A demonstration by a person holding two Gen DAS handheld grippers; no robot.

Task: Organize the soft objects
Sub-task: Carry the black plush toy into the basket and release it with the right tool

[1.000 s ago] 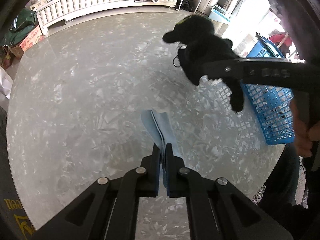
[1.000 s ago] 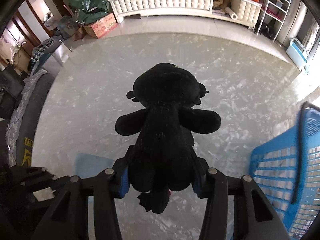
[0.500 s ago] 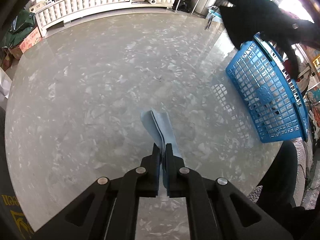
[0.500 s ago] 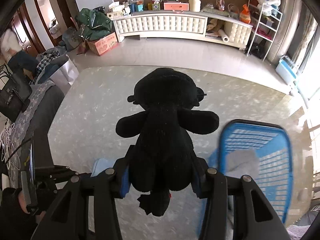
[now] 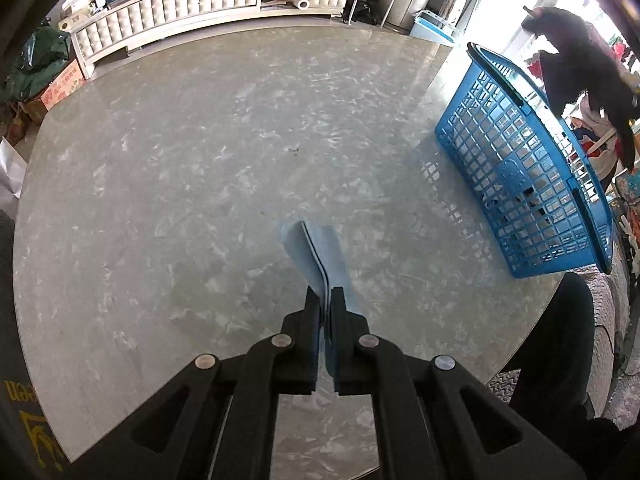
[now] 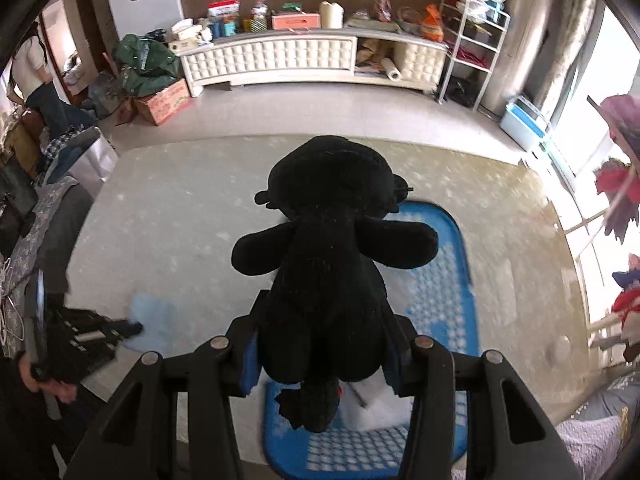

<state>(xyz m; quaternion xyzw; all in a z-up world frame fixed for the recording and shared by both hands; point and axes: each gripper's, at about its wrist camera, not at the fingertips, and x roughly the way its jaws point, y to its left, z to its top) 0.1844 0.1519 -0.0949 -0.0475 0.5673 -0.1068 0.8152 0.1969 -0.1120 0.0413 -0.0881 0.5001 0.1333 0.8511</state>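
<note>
Now R gripper (image 6: 320, 364) clamps a black plush toy (image 6: 332, 272) by its lower body, hanging over the blue basket (image 6: 448, 320) w/ something white inside. L gripper (image 5: 325, 312) pinches a light-blue cloth (image 5: 316, 256) above the marble table (image 5: 200, 168).

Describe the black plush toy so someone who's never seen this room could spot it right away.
Find the big grey marble table, then the blue plastic basket at its edge. The black plush toy hangs above that basket, clamped in the right gripper. It is the only black, limbed thing; the cloth nearby is flat and pale blue.
</note>
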